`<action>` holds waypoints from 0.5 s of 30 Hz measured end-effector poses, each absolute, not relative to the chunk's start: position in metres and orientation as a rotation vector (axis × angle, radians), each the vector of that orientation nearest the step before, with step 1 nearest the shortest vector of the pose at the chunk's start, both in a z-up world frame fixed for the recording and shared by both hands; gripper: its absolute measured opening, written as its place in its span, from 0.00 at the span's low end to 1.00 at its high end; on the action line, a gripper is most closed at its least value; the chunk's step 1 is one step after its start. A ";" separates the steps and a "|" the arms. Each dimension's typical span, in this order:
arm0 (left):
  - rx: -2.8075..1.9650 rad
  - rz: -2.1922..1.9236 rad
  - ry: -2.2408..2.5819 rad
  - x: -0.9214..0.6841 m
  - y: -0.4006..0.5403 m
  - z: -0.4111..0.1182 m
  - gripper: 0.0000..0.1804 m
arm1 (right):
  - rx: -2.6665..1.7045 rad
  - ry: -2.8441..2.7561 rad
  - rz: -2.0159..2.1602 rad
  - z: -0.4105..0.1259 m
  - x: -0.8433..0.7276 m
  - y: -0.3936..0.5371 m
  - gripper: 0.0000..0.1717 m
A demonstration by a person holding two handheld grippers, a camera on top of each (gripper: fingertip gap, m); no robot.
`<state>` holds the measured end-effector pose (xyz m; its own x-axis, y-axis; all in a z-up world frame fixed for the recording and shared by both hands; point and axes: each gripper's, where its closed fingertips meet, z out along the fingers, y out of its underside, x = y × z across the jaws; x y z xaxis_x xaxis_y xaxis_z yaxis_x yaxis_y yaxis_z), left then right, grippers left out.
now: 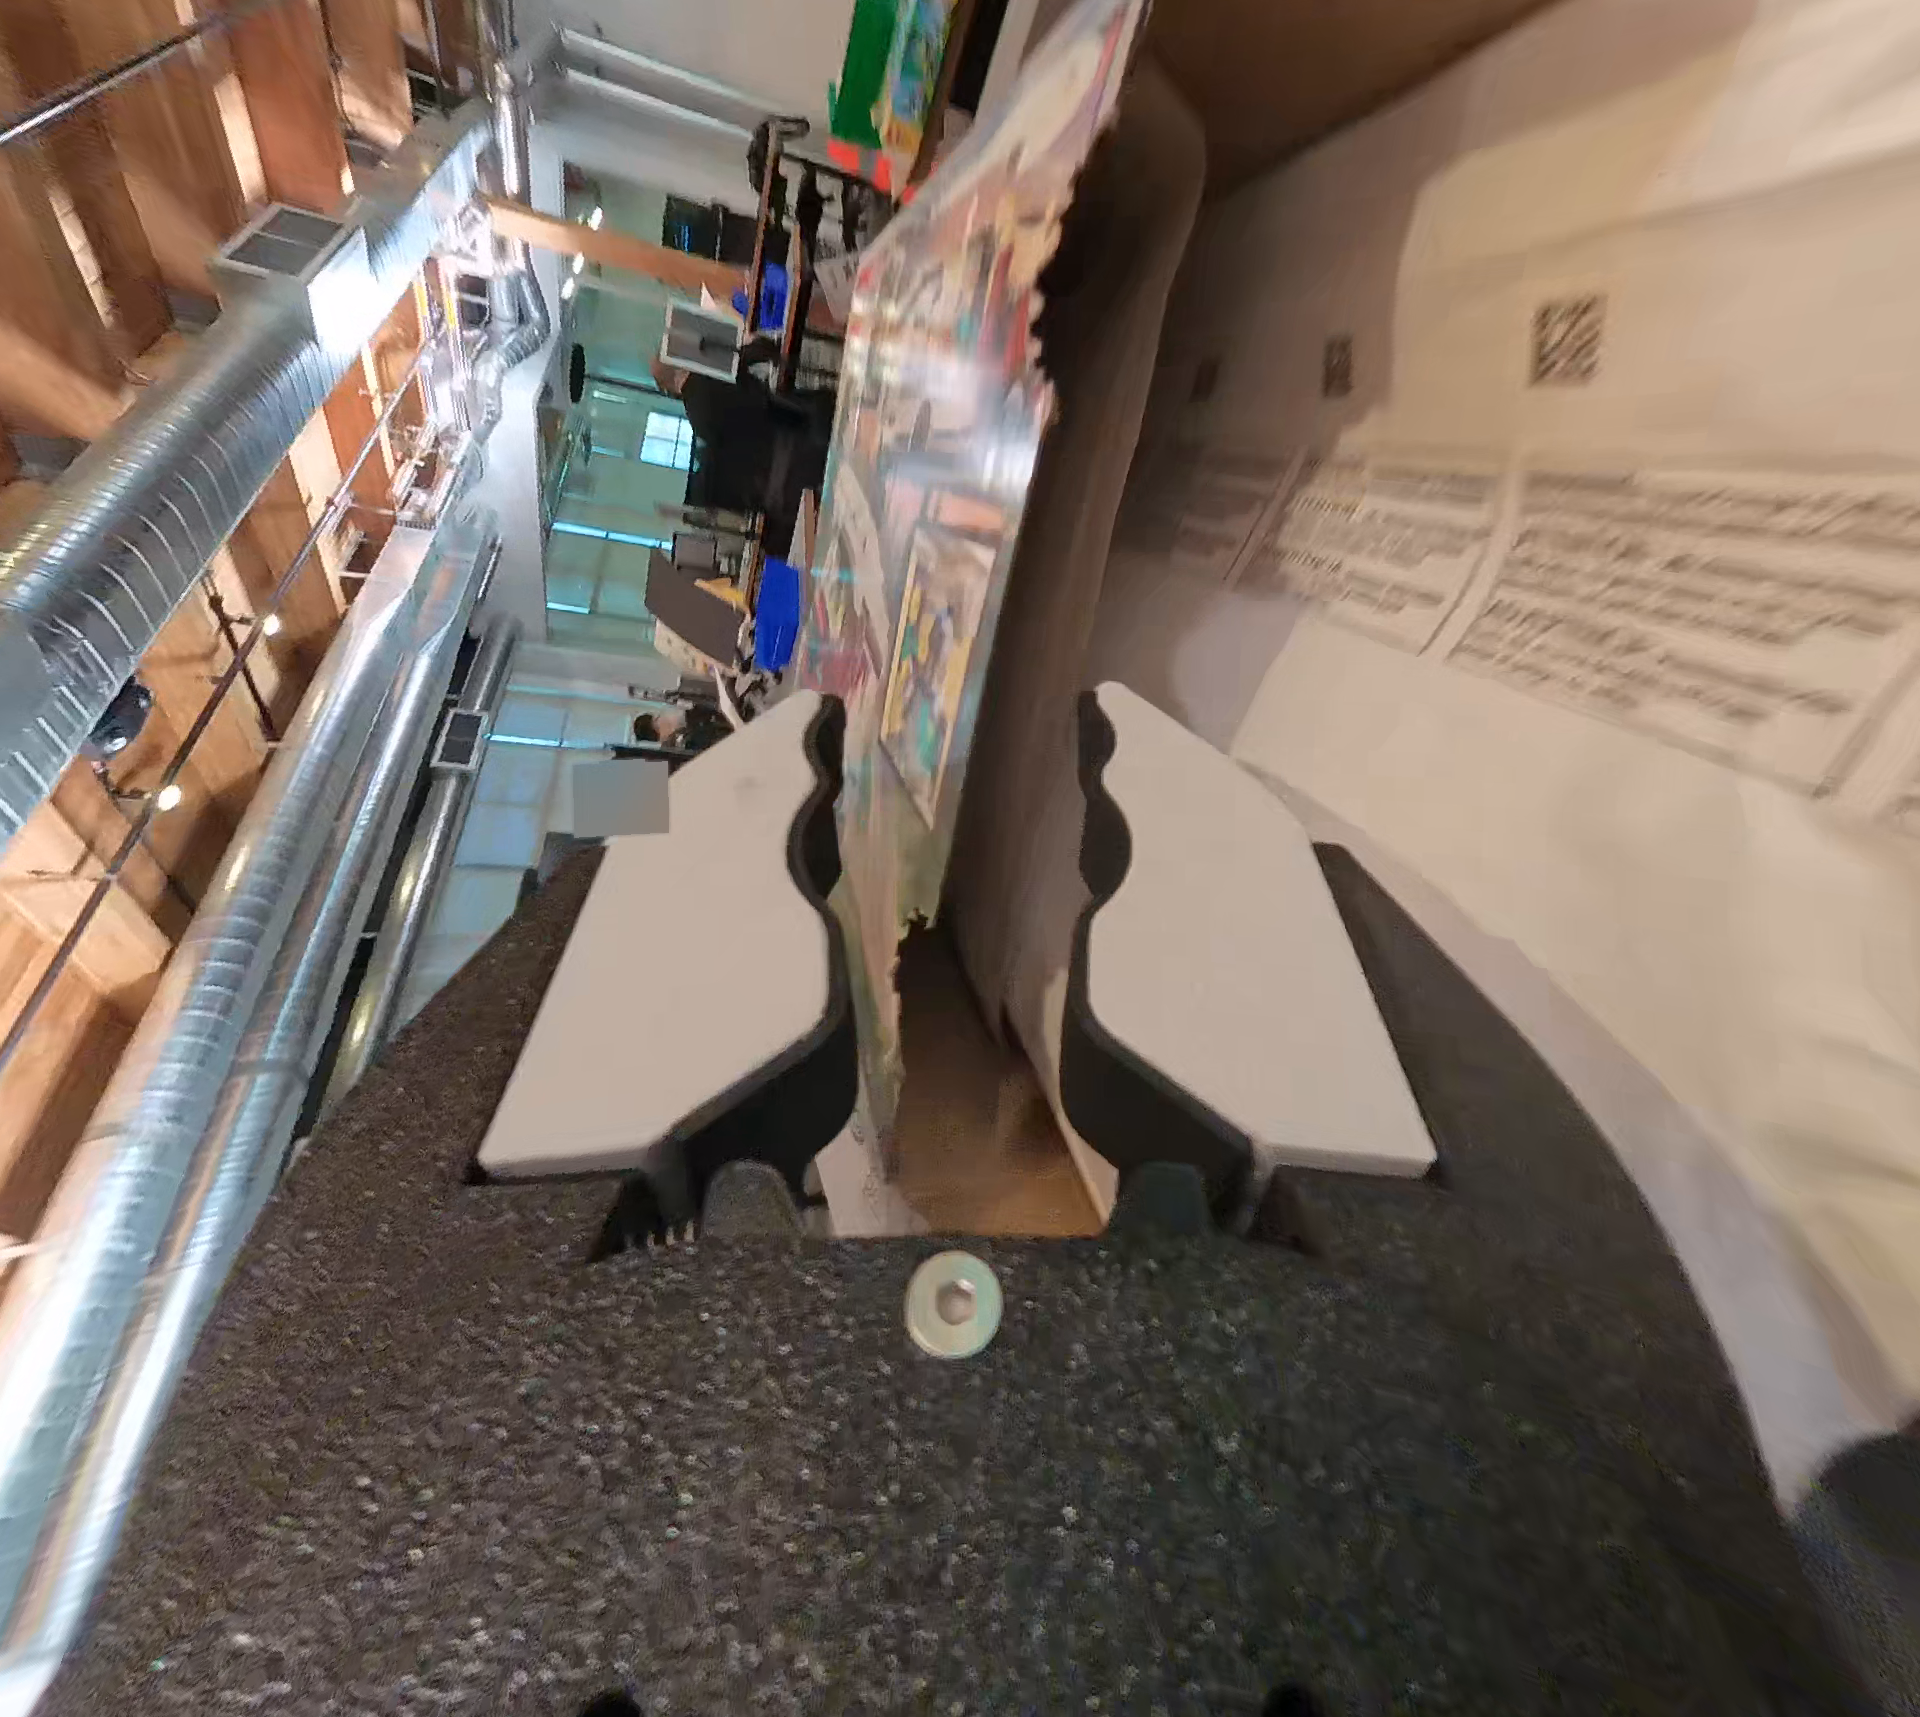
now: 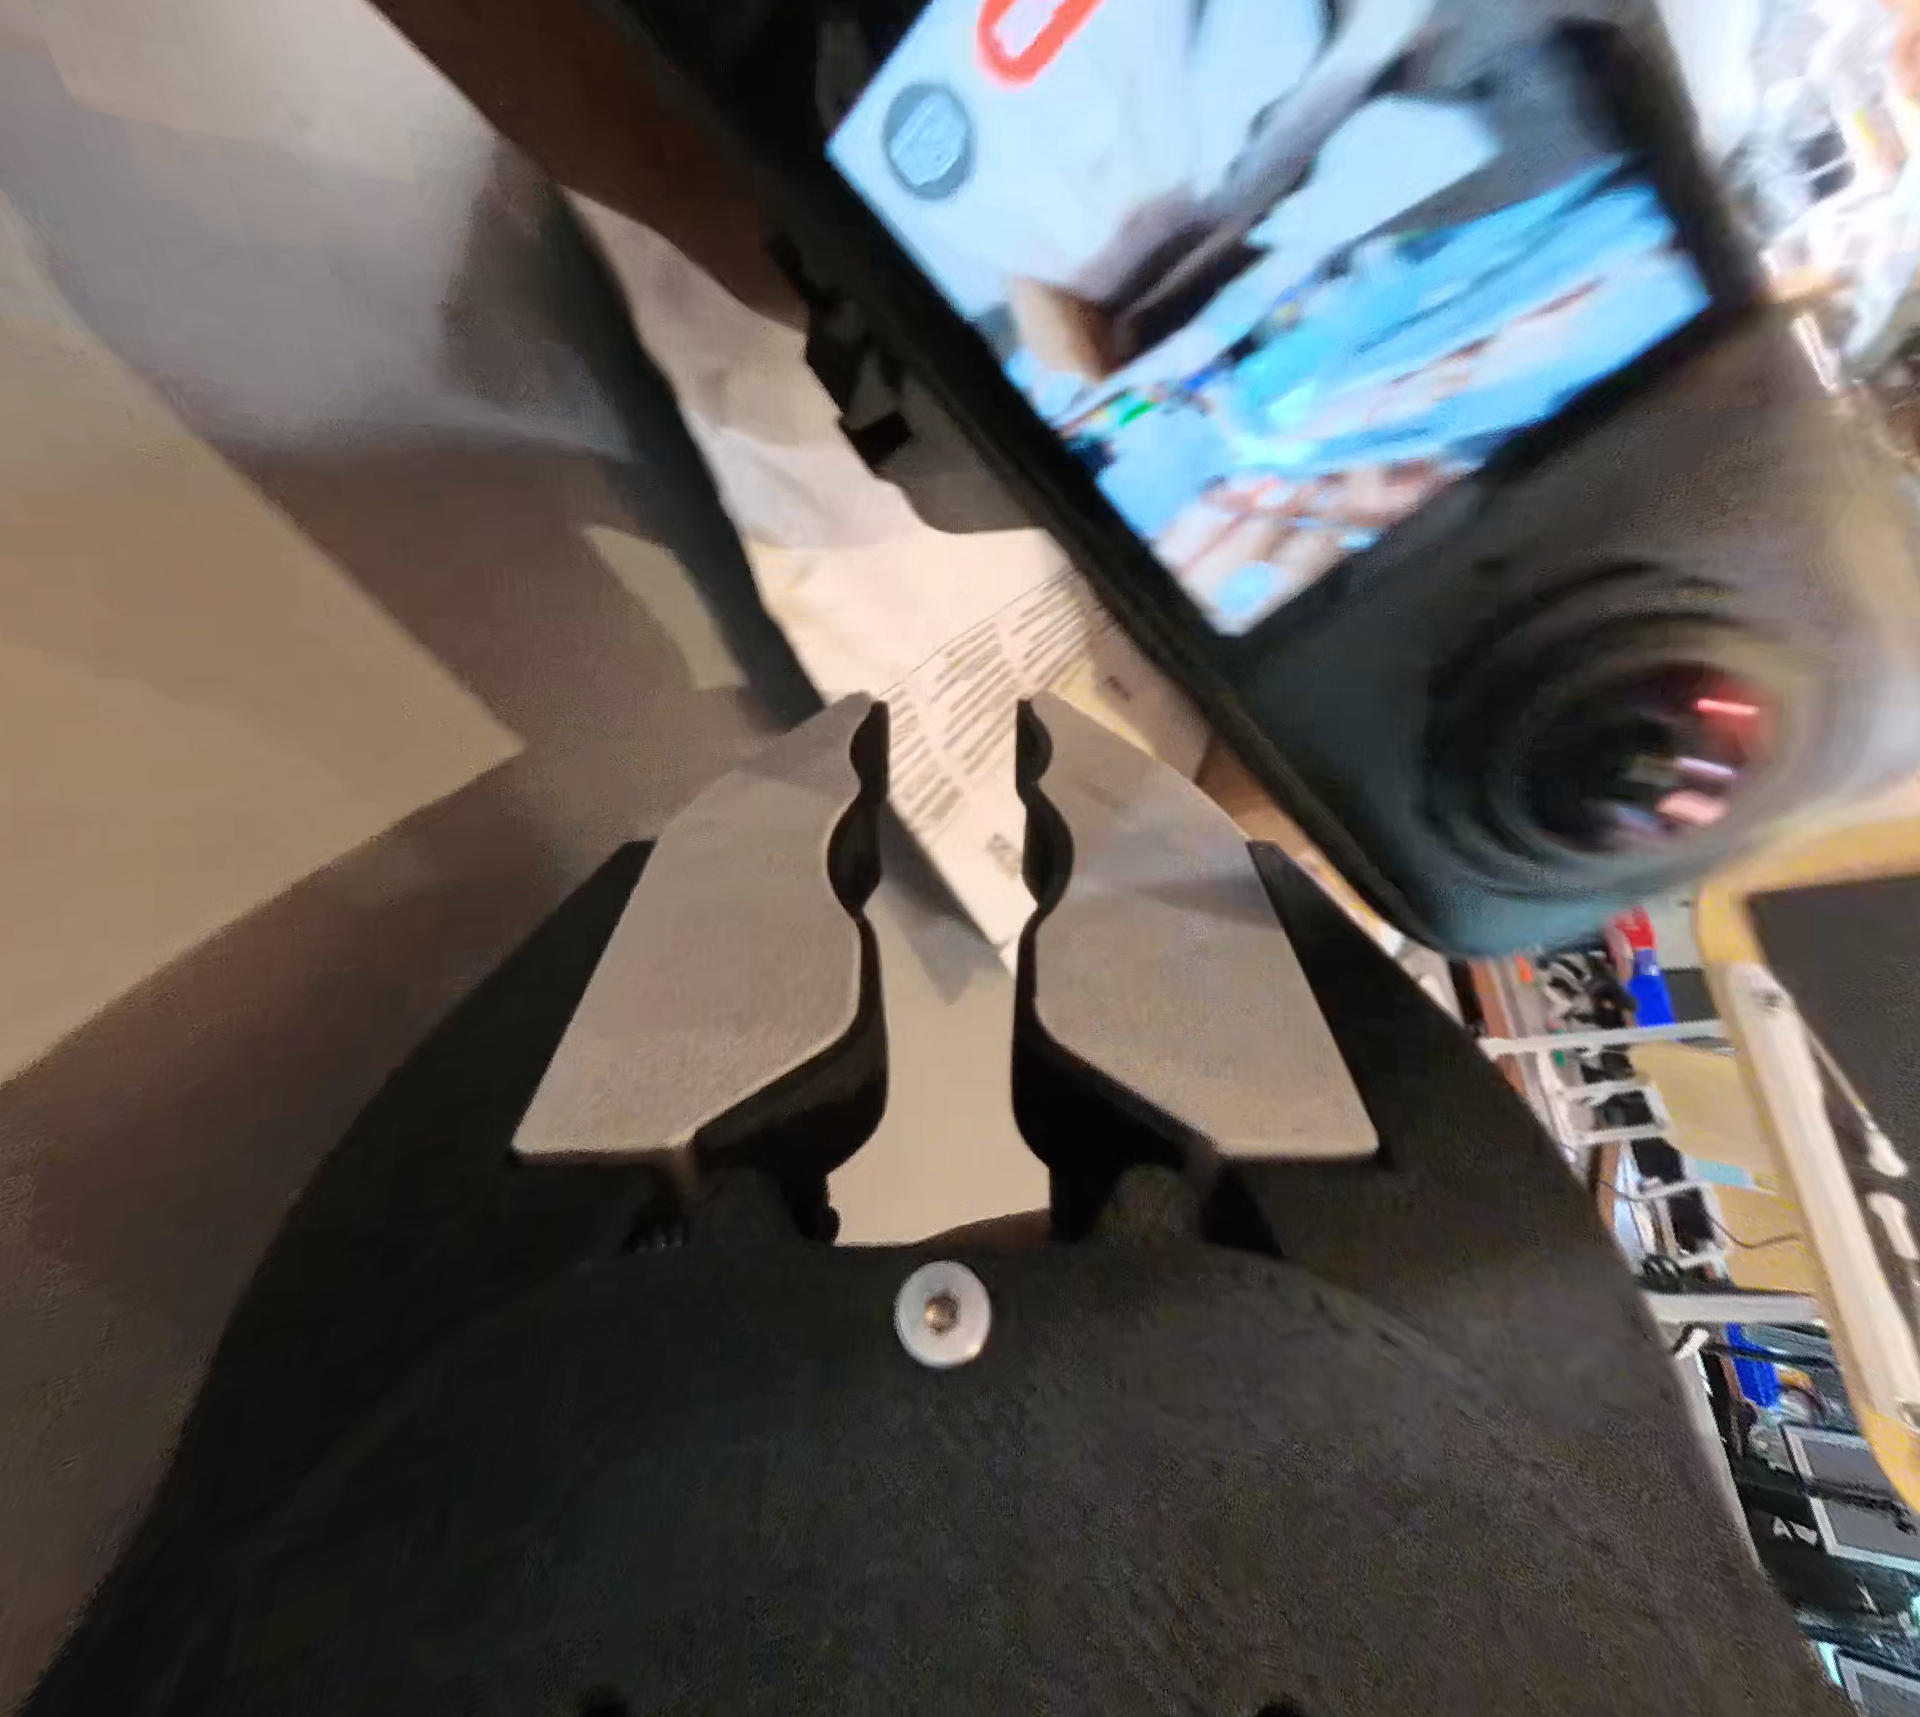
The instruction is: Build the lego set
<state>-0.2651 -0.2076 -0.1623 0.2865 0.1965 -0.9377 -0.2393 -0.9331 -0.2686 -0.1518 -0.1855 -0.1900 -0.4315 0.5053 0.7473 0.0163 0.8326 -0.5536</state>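
Cardboard box wall (image 1: 935,524), bright colour print on its outer face and plain brown inside, stands edge-on between the jaws of the left gripper (image 1: 956,711). We log these jaws as wide. The printed face lies right against the one finger (image 1: 821,763), maybe touching it. On the other side a white printed paper sheet (image 1: 1558,607) curls up near the second finger. We see a dark gap between wall and sheet low down in the jaws, so nothing looks pinched from both sides. The wall's edge is torn and ragged. The whole left wrist view is rolled sideways and motion-blurred. Silver ducts (image 1: 156,524) and wooden panels run behind.

Right gripper (image 2: 948,709): jaws narrow but clearly apart, and we see light all the way down between the pads. Nothing sits in them. Beyond the tips lies the same kind of white printed sheet (image 2: 1039,639), not touched as far as we can tell. Just beside it, upper right, is the other gripper's black camera unit, with a lit screen (image 2: 1247,213) and a round lens (image 2: 1600,732), very near. This view is heavily blurred too, so we cannot make out fine contact.
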 end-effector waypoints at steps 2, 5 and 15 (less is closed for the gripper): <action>-2.280 1.675 0.020 -0.276 -0.216 -0.167 0.16 | -0.406 -1.934 0.559 -0.184 -0.161 -0.182 0.13; -2.349 1.689 0.025 -0.287 -0.223 -0.169 0.05 | -0.411 -1.936 0.477 -0.187 -0.175 -0.174 0.14; -2.462 1.383 0.002 -0.280 -0.216 -0.165 0.05 | -0.371 -1.775 0.300 -0.158 -0.216 -0.175 0.06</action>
<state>-0.2798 -0.2159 -0.1652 0.5320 0.1521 -0.8330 -0.1541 -0.9499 -0.2719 -0.2161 -0.1754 -0.1581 -0.2120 0.4038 0.8899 0.0891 0.9148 -0.3939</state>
